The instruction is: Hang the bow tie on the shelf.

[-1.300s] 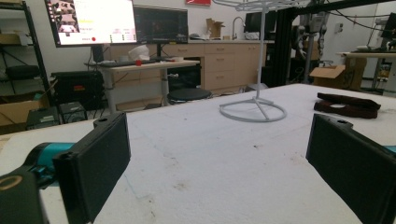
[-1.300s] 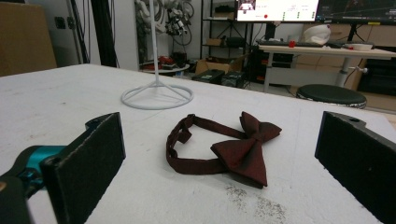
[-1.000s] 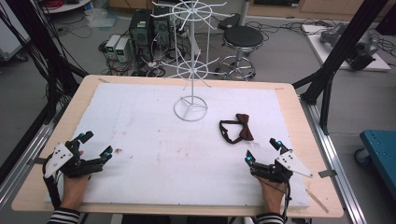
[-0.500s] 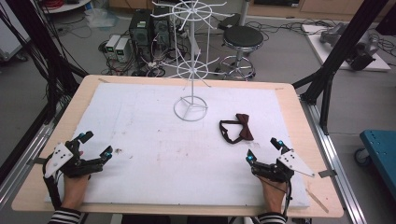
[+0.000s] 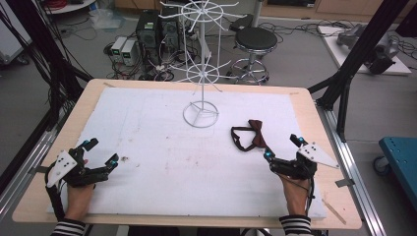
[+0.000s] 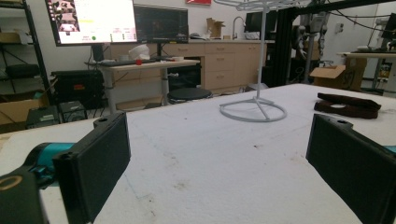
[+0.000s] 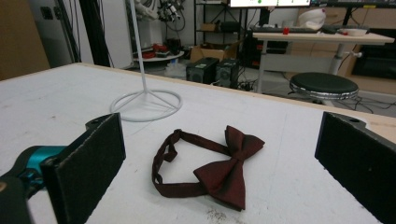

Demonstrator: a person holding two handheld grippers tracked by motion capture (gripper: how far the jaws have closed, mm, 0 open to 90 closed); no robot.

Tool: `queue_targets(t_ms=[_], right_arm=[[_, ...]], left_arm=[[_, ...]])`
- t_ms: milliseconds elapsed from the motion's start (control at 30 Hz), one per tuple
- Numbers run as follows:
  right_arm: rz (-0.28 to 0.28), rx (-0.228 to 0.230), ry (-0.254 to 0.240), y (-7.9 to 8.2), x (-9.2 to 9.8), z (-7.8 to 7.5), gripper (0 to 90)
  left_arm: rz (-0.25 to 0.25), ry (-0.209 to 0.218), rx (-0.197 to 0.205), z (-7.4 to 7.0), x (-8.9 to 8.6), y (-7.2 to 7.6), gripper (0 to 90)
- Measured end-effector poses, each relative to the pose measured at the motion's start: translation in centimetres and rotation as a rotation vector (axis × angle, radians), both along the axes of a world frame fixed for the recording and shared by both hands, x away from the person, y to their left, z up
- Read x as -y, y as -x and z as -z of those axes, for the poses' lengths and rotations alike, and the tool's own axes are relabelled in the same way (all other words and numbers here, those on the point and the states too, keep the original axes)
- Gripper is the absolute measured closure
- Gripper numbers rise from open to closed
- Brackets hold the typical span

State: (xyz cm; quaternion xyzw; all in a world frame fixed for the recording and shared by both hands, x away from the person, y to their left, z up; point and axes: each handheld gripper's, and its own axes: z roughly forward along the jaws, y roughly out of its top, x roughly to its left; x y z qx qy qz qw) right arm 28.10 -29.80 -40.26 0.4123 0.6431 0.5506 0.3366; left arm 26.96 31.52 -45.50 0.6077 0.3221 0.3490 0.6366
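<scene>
A dark red bow tie [image 5: 252,137] with its strap looped lies flat on the white mat, right of centre. My right gripper [image 5: 281,147] is open just short of it, on its near right side. In the right gripper view the bow tie [image 7: 219,173] lies between and beyond the wide-apart jaws of that gripper [image 7: 222,126]. My left gripper [image 5: 102,151] is open at the near left of the mat, with nothing between its fingers. The left gripper view looks across bare mat between its jaws [image 6: 219,128], with the bow tie [image 6: 348,103] far off to the right.
A white wire rack [image 5: 200,116] stands on a ring base at the back centre of the white mat [image 5: 162,142]; the base [image 7: 145,105] is left of the bow tie. A wooden table rim [image 5: 322,128] surrounds the mat. A stool [image 5: 253,42] and computers stand on the floor beyond.
My right gripper has edged forward a little toward the bow tie. The left gripper and the bow tie have stayed put.
</scene>
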Motion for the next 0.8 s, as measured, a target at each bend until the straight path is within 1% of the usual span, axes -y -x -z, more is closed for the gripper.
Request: queue_targets(t_ms=[33, 67, 100, 133, 167, 200, 300, 333, 367, 400, 433, 500, 600, 633, 667, 733, 767, 800], right_arm=[[0.000, 0.000, 0.000, 0.0, 0.0, 0.0, 0.9], [-0.001, -0.019, 0.003, -0.5, -0.1, -0.5, 0.9], [-0.001, -0.019, 0.003, -0.5, -0.1, -0.5, 0.9], [-0.004, -0.045, 0.013, -1.1, -0.2, -1.2, 0.9], [-0.004, -0.045, 0.013, -1.1, -0.2, -1.2, 0.9], [-0.003, -0.057, 0.016, -1.4, -0.3, -1.5, 0.9], [-0.010, -0.091, 0.038, -2.6, -0.4, -2.4, 0.9], [-0.015, -0.113, 0.054, -3.1, -0.5, -2.8, 0.9], [-0.018, -0.123, 0.059, -3.5, -0.5, -3.0, 0.9], [-0.018, -0.123, 0.059, -3.5, -0.5, -3.0, 0.9], [-0.021, -0.130, 0.055, -3.7, -0.5, -3.1, 0.9], [-0.029, -0.150, 0.061, -4.3, -0.6, -3.4, 0.9], [-0.032, -0.169, 0.071, -5.3, -0.7, -3.8, 0.9], [-0.035, -0.189, 0.084, -5.9, -0.7, -4.0, 0.9], [-0.035, -0.189, 0.084, -5.9, -0.7, -4.0, 0.9], [-0.032, -0.211, 0.101, -6.6, -0.8, -4.2, 0.9], [-0.030, -0.230, 0.106, -7.2, -0.9, -4.4, 0.9], [-0.035, -0.239, 0.104, -7.6, -0.9, -4.5, 0.9]], left_arm=[[0.000, 0.000, 0.000, 0.0, 0.0, 0.0, 6.8], [0.000, -0.001, 0.000, 0.0, 0.0, 0.0, 6.8], [0.000, 0.000, 0.000, 0.0, 0.0, 0.0, 6.8], [0.000, 0.000, 0.000, 0.0, 0.0, 0.0, 6.8], [0.000, 0.000, 0.000, 0.0, 0.0, 0.0, 6.8], [-0.001, 0.003, 0.001, 0.0, 0.0, 0.0, 6.8], [0.001, -0.002, 0.000, 0.0, 0.0, 0.0, 6.8], [0.000, -0.001, 0.000, 0.0, 0.0, 0.0, 6.8], [0.001, -0.002, 0.001, 0.0, 0.0, 0.0, 6.8], [0.000, 0.000, 0.000, 0.0, 0.0, 0.0, 6.8], [-0.001, 0.000, 0.001, 0.0, 0.0, 0.0, 6.8], [-0.001, 0.003, 0.001, 0.0, 0.0, 0.0, 6.8], [-0.001, 0.003, 0.001, 0.0, 0.0, 0.0, 6.8], [0.000, 0.000, 0.000, 0.0, 0.0, 0.0, 6.8], [-0.001, 0.003, 0.001, 0.0, 0.0, 0.0, 6.8], [0.000, 0.000, 0.001, 0.0, 0.0, 0.0, 6.8], [0.000, 0.000, 0.001, 0.0, 0.0, 0.0, 6.8], [0.001, -0.002, 0.001, 0.0, 0.0, 0.0, 6.8]])
